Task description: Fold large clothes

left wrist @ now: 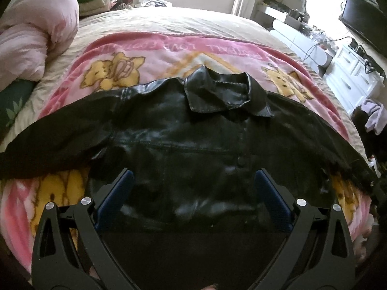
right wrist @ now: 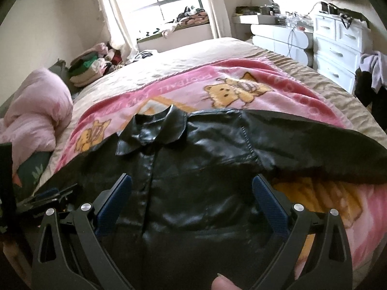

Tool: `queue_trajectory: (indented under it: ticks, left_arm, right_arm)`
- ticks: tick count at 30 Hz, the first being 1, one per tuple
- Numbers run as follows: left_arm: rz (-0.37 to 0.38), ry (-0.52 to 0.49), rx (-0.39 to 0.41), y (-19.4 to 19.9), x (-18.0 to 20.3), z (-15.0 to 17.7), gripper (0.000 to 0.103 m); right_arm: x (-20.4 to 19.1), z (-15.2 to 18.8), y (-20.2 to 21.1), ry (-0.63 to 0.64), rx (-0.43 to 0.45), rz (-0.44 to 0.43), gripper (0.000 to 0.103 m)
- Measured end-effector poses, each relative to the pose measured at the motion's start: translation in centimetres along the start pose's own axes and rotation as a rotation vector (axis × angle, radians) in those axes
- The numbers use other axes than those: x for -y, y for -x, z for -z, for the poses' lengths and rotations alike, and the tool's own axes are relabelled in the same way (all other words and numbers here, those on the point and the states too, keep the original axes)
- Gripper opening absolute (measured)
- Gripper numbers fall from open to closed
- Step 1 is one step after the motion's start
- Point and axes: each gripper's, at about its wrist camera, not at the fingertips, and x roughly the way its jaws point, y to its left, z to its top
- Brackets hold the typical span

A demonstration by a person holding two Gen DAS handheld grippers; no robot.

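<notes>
Left wrist view: both grippers, left (left wrist: 194, 193) & right (right wrist: 192, 195), gape apart over jacket (left wrist: 193, 133); slick leather may slip your pinch.

left gripper (left wrist: 194, 177) jaws spread wide; right gripper (right wrist: 192, 183) likewise.

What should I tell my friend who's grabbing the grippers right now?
Left gripper: open, holding nothing, over the lower front of the jacket.
Right gripper: open, holding nothing, over the same jacket, nearer its right side.
The black jacket lies face up and spread flat on the pink blanket on the bed, collar pointing away, both sleeves stretched outward.
Done: laid out flat.
Left: no fold made yet; probably bring the sleeves in, then fold the body.
</notes>
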Motion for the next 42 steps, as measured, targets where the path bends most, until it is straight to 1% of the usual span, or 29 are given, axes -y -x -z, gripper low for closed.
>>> queue_trajectory:
  ticks: [7, 9, 11, 14, 18, 22, 27, 31, 35, 37, 42]
  left_arm:
    - [0.015, -0.002, -0.009, -1.2, 1.5, -1.4, 0.094]
    - [0.009, -0.012, -0.007, -1.4, 1.9, -1.6, 0.094]
    - [0.003, -0.02, -0.004, -1.6, 2.4, -1.8, 0.094]
    - [0.023, -0.019, 0.002, -1.8, 3.0, -2.0, 0.094]
    - [0.03, -0.037, 0.004, -2.3, 4.4, -2.5, 0.094]
    - [0.041, -0.055, -0.013, -3.4, 6.0, -2.9, 0.094]
    - [0.051, -0.094, -0.069, -5.5, 8.4, -3.1, 0.094]
    - [0.042, -0.131, -0.083, -6.7, 10.1, -3.0, 0.094]
    - [0.041, -0.155, -0.097, -7.6, 11.7, -2.7, 0.094]
    - [0.046, -0.168, -0.1, -7.8, 12.6, -2.5, 0.094]
    - [0.061, -0.183, -0.113, -8.8, 14.4, -2.4, 0.094]
  right_arm:
    - [2.7, -1.9, -1.0, -0.043, 0.008, 0.061, 0.099]
    - [3.8, -2.2, -1.2, -0.06, 0.014, 0.082, 0.099]
    - [4.8, -2.3, -1.3, -0.071, 0.019, 0.099, 0.099]
    - [6.3, -2.3, -1.4, -0.093, 0.027, 0.122, 0.099]
    - [8.3, -1.9, -1.6, -0.125, 0.03, 0.15, 0.099]
    - [10.4, -1.4, -1.8, -0.168, 0.03, 0.179, 0.099]
    - [14.0, -0.5, -1.6, -0.268, 0.04, 0.214, 0.099]
    - [16.8, 0.3, -1.4, -0.332, 0.054, 0.278, 0.099]
    - [20.0, 1.1, -0.8, -0.428, 0.066, 0.324, 0.099]
    - [21.2, 1.4, -0.5, -0.465, 0.075, 0.338, 0.099]
    - [24.6, 2.1, 0.9, -0.56, 0.113, 0.418, 0.099]
